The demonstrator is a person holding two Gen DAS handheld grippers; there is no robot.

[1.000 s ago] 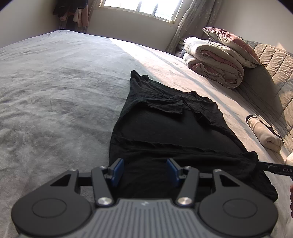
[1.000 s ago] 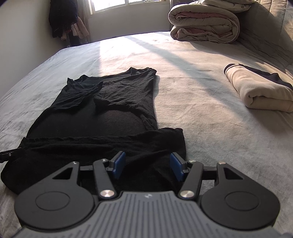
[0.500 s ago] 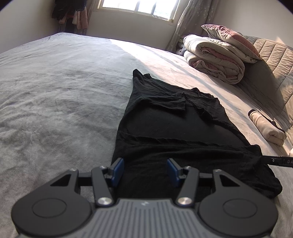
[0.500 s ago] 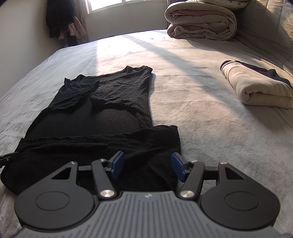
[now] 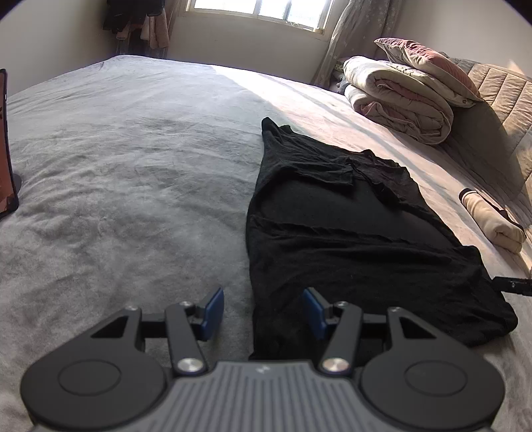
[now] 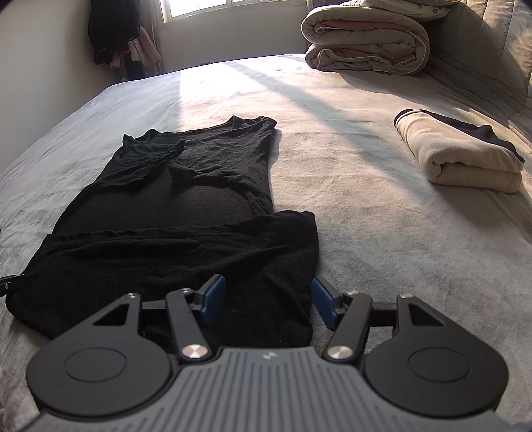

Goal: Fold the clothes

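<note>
A black shirt (image 5: 349, 232) lies flat on the grey bed (image 5: 133, 186), sleeves folded inward and its hem end nearest me. My left gripper (image 5: 262, 307) is open at the shirt's near left corner, the cloth's left edge running between its blue pads. In the right wrist view the same shirt (image 6: 173, 239) spreads to the left, and my right gripper (image 6: 267, 299) is open over its near right corner. Neither gripper's pads press on the cloth. The right gripper's tip (image 5: 512, 285) shows at the shirt's far side.
A folded beige garment (image 6: 462, 159) lies on the bed to the right of the shirt. A rolled quilt with pillows (image 5: 399, 96) sits by the headboard. A dark upright panel (image 5: 6, 143) stands at the bed's left edge. Clothes hang in the corner (image 6: 113, 30).
My left gripper has slid left, from over the cloth to straddling the shirt's left edge. The right gripper has stayed put. The shirt has not moved.
</note>
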